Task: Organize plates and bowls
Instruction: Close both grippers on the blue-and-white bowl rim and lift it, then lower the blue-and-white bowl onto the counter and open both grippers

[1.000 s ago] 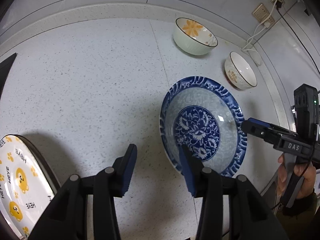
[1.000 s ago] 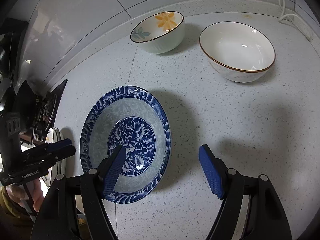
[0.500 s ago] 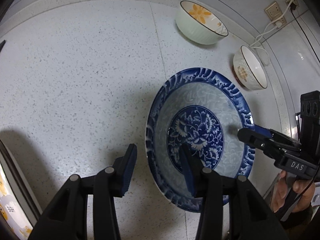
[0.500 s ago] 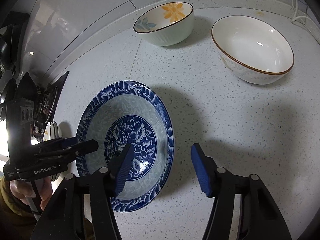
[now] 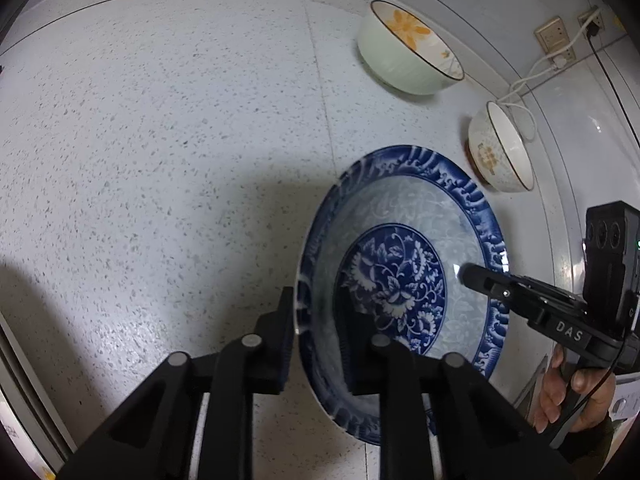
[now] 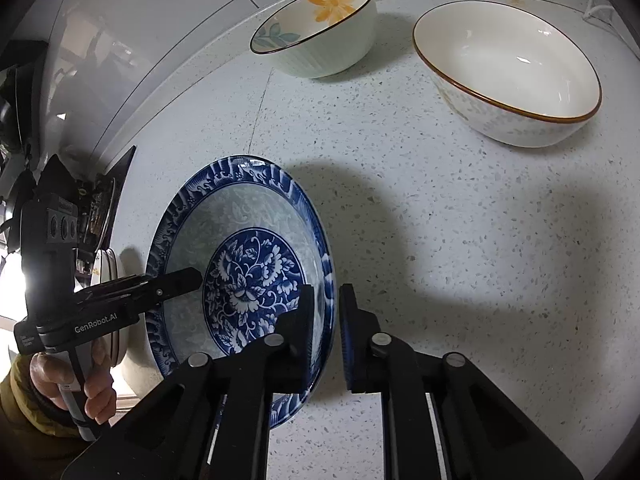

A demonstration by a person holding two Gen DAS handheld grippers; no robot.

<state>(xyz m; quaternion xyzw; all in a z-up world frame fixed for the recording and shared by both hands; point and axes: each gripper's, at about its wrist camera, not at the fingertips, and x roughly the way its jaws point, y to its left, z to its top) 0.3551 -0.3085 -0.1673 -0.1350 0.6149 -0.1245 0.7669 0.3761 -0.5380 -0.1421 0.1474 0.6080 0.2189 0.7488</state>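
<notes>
A blue-and-white flowered plate lies on the speckled counter. My left gripper straddles its left rim, one pad outside and one inside, and its jaws are closing on that rim. The same gripper reaches in from the left in the right wrist view. My right gripper is shut on the opposite rim, and its tip lies over the plate's right side in the left wrist view. A hand holds each gripper's handle.
A pale green bowl with an orange flower and a white bowl with a brown rim stand behind the plate near the wall. Sockets with a white cable are at the back right. A yellow-printed plate stands at the left.
Both grippers have sunk toward the blue plate and drawn their jaws together on its opposite rims. The right jaws stood wide a second ago.
</notes>
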